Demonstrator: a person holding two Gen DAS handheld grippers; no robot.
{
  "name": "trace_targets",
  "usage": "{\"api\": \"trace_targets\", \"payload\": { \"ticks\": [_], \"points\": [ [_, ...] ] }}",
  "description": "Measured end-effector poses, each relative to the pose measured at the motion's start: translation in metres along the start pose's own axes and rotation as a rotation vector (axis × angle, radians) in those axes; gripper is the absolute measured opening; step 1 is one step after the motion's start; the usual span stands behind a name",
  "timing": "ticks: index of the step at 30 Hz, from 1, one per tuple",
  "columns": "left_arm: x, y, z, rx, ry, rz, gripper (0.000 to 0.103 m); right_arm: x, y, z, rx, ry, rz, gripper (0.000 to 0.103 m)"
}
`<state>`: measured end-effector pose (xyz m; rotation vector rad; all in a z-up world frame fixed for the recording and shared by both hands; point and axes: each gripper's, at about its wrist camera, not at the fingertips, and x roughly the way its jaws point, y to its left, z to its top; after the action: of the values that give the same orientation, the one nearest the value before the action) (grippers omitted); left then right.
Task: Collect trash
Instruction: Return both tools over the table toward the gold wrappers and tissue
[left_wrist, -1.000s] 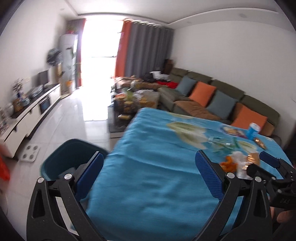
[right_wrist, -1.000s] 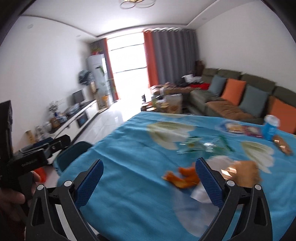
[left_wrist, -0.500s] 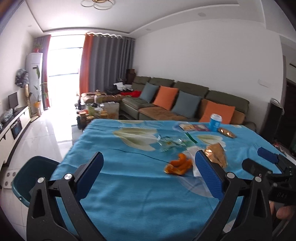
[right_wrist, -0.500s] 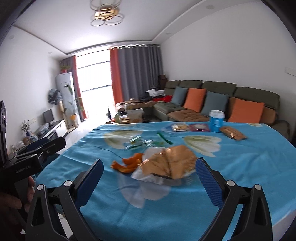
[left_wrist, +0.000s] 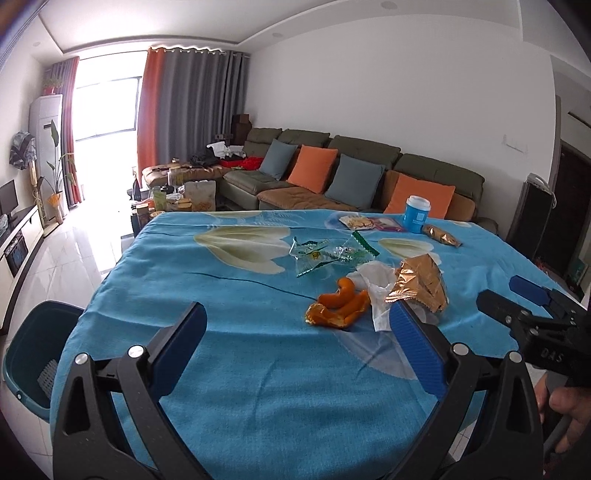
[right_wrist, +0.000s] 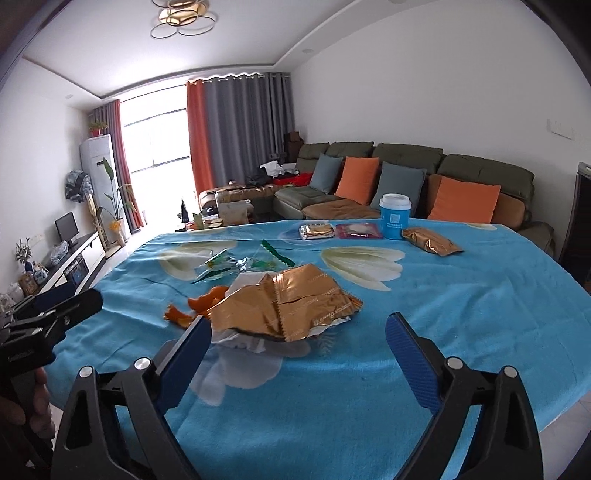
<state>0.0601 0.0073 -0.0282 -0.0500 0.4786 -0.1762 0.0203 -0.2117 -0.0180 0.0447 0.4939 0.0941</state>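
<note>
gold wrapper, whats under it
The gold wrapper lies on crumpled white tissue, beside orange peel. Whatever else sits beneath it is covered.

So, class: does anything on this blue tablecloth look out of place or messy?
Yes. Orange peel, a crumpled white tissue, a torn gold wrapper and clear green-edged wrappers lie scattered mid-table: loose litter. The blue cup stands upright beside sealed snack packets, which look orderly.

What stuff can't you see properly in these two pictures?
- White tissue: right wrist view, mostly covered by the gold wrapper.
- Orange peel: right wrist view, partly behind the same wrapper.
- Green bin: left wrist view, its inside mostly hidden by its rim and the tablecloth.
- Blue cup: print too small to read in both views.
</note>
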Motion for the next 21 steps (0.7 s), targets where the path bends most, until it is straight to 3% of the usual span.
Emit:
{"api": "trace_targets", "payload": {
  "ticks": [12, 21],
  "points": [
    [0.030, -0.027, 0.012, 0.059, 0.020, -0.099, 0.097, 0.046, -0.015, 0.016, -0.023, 0.077, -0.030, 0.075],
    [0.054, -0.043, 0.014, 0.082, 0.056, -0.154, 0.097, 0.076, -0.017, 0.023, -0.020, 0.171, 0.031, 0.072]
  ]
}}
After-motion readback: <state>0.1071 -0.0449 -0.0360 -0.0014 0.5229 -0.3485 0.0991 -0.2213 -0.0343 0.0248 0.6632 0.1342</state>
